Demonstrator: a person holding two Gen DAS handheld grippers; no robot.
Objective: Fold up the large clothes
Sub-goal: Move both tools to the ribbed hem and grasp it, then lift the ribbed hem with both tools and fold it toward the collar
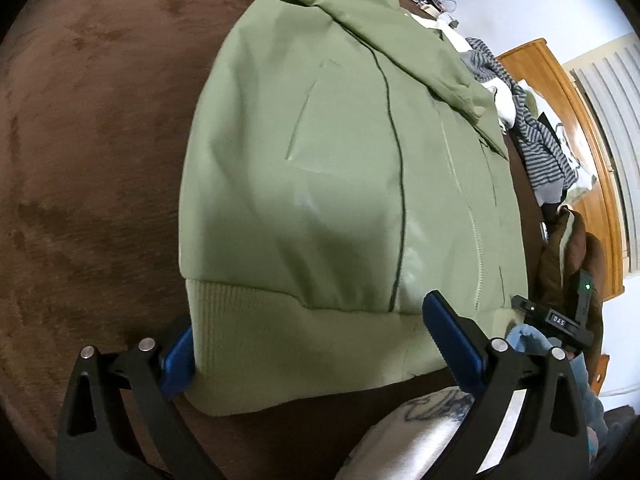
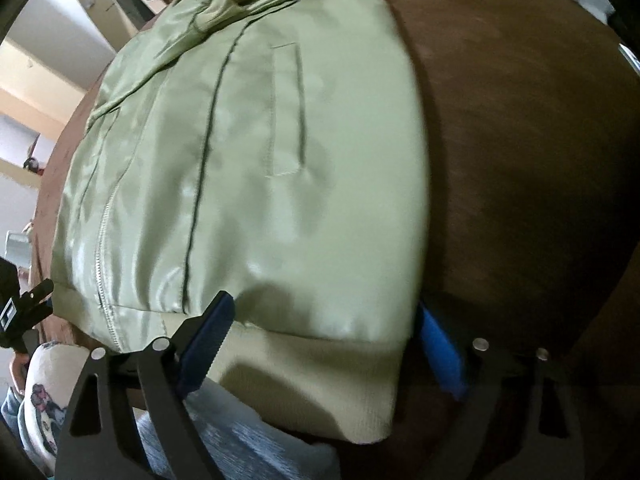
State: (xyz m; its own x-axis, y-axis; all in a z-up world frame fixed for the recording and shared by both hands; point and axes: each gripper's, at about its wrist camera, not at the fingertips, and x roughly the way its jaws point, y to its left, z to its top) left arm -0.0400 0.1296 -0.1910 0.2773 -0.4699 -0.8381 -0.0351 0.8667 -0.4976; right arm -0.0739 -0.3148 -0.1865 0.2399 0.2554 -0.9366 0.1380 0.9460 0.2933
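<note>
A light green zip jacket [image 1: 340, 168] lies flat on a brown plush surface [image 1: 88, 152], sleeves folded in, ribbed hem toward me. My left gripper [image 1: 312, 340] is open, its blue pads [image 1: 452, 340] straddling the left part of the ribbed hem [image 1: 288, 344]; one pad is on top of the fabric, the other at the hem's outer corner. In the right wrist view the jacket [image 2: 248, 160] fills the frame. My right gripper [image 2: 324, 344] is open, pads [image 2: 440, 348] either side of the right hem corner [image 2: 320, 384].
A striped grey garment [image 1: 532, 132] and other clothes are piled at the far right by a wooden bed frame [image 1: 576, 120]. A brown garment [image 1: 568, 256] lies at the right edge. The other gripper's black body [image 1: 560, 316] shows beside the jacket. The brown surface [image 2: 520, 160] extends right.
</note>
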